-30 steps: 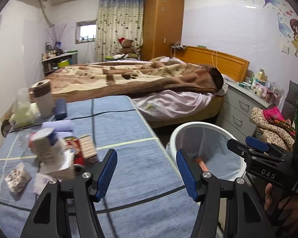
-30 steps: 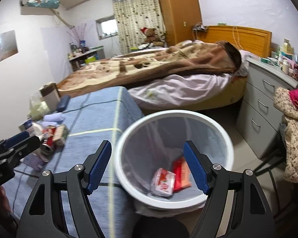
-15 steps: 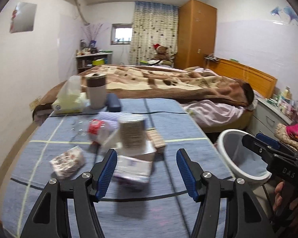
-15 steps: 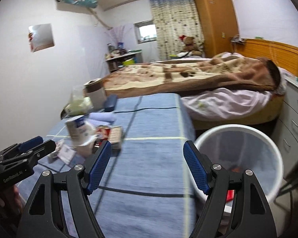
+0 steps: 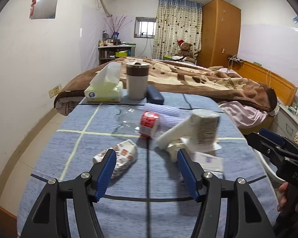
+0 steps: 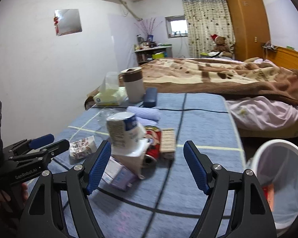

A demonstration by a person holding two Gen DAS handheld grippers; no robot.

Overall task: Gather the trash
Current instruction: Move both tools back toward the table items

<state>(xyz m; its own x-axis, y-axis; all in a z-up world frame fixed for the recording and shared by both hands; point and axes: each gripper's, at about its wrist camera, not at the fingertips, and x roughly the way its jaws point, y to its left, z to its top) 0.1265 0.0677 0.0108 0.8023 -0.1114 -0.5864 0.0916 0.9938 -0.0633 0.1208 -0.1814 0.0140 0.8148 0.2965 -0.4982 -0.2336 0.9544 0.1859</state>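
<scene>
**Blue-padded jaws face the litter heap**

Blue cloth covers the table (image 5: 73,150), where the trash sits bunched: a crumpled printed wrapper (image 5: 119,156), a red can (image 6: 154,138), a white tub (image 6: 122,129) and flattened boxes. The left gripper (image 5: 147,170) is empty, jaws apart, with the wrapper just beyond its left pad, likely the next pick. The right gripper (image 6: 147,164) also gapes empty. Beside the table stands the white bin (image 6: 267,152), handy for drops.
</scene>
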